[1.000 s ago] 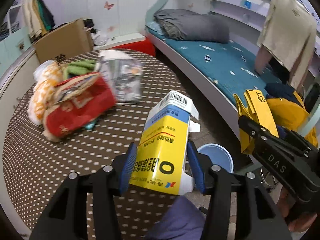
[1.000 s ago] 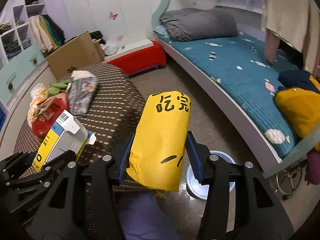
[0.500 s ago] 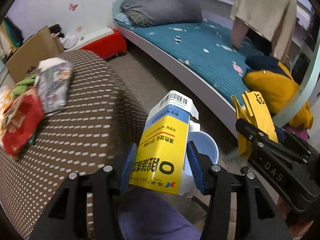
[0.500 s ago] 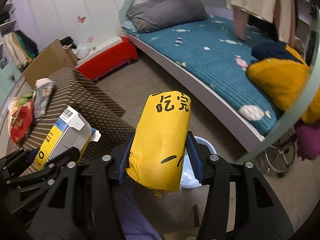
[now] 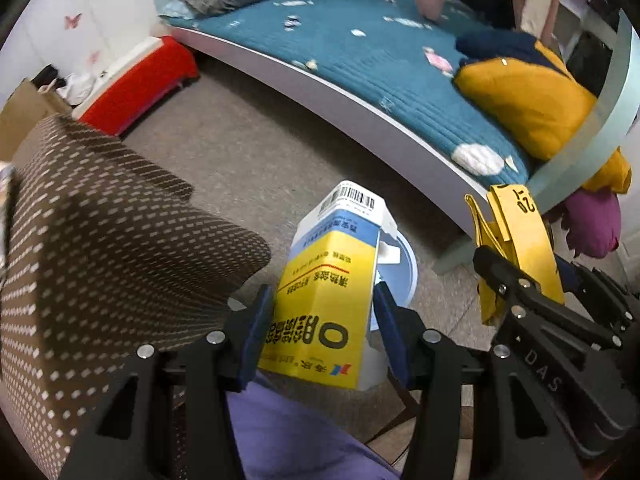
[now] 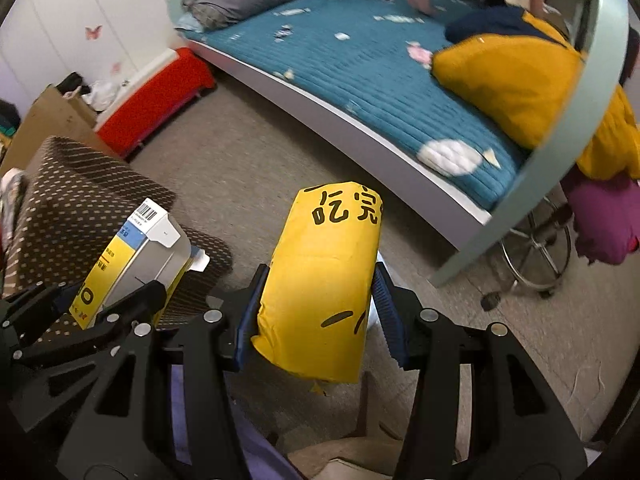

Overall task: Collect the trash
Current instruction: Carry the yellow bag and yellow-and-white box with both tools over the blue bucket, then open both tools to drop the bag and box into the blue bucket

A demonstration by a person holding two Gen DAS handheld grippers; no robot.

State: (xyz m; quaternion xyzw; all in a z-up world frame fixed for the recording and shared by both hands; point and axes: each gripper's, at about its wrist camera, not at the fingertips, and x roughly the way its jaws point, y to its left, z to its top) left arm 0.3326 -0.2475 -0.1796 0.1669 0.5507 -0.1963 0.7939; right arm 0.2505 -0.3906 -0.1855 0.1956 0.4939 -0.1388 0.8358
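Observation:
My left gripper [image 5: 324,332] is shut on a yellow, blue and white carton box [image 5: 332,292] with a barcode flap on top. My right gripper [image 6: 316,316] is shut on a yellow crumpled bag [image 6: 324,284] with black characters. Both point steeply down over the floor. A pale blue bin [image 5: 400,276] stands on the floor just behind the box in the left wrist view; in the right wrist view only a sliver of the bin [image 6: 373,312] shows past the bag. The right wrist view shows the box [image 6: 132,256] at the left, and the left wrist view shows the bag [image 5: 516,248] at the right.
A brown dotted table [image 5: 100,248] lies to the left. A bed with a teal cover [image 5: 380,64] and a yellow pillow [image 5: 520,108] runs across the back. A red bench [image 5: 136,84], a cardboard box [image 6: 52,120] and a wheeled stool base [image 6: 532,256] stand on the grey floor. Purple trousers [image 5: 296,436] sit below.
Both grippers swung right, away from the table, and tipped down toward the floor with the box and the bag still held. The blue bin now sits close under them.

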